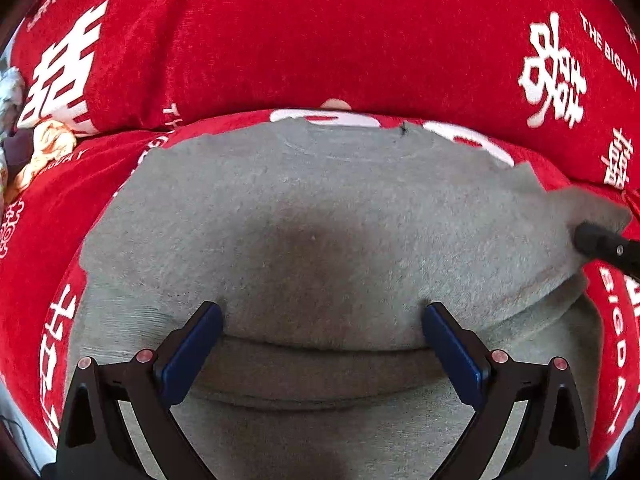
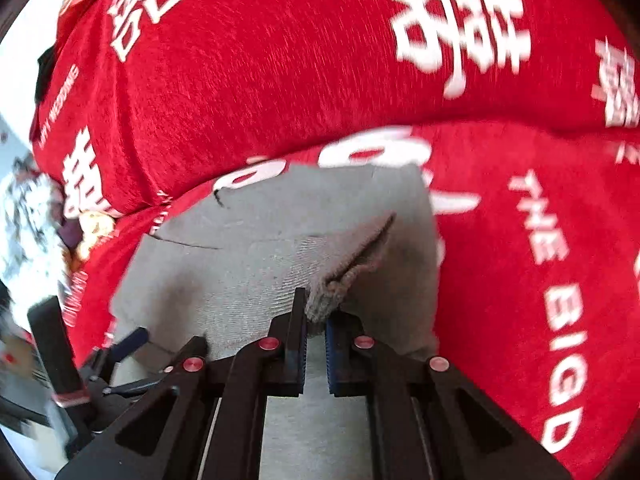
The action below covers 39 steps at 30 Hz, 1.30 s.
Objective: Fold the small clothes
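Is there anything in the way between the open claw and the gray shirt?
No, nothing visible. The left claw stands open right over the gray shirt, its blue fingers straddling a folded edge. The right claw is already shut on the shirt's sleeve cuff.

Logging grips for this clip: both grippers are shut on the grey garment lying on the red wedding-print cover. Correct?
Not quite. The left gripper is open, its fingers spread over the grey garment, as the left wrist view shows. Only the right gripper is shut on it, on the red wedding-print cover.
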Each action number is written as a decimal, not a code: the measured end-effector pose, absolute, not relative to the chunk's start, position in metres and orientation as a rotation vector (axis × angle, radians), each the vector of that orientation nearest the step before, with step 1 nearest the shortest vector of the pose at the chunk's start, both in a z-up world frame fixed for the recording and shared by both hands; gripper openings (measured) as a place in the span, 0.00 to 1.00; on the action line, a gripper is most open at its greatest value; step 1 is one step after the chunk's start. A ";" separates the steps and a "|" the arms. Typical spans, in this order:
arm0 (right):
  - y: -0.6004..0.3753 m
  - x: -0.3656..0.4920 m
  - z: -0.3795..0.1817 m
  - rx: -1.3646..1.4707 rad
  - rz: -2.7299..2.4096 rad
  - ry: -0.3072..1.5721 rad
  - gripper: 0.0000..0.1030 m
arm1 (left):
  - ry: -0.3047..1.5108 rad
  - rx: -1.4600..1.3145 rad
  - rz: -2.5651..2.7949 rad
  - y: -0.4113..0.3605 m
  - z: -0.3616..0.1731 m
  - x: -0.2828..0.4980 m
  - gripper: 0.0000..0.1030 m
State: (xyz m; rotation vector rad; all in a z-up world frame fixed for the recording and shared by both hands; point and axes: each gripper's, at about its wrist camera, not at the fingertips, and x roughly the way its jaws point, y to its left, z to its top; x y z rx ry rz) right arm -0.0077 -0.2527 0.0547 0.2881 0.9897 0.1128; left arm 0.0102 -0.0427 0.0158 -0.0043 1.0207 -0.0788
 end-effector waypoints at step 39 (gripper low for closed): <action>-0.154 -0.021 0.026 -0.115 0.098 1.017 0.64 | 1.001 0.143 -0.082 0.007 0.013 0.010 1.00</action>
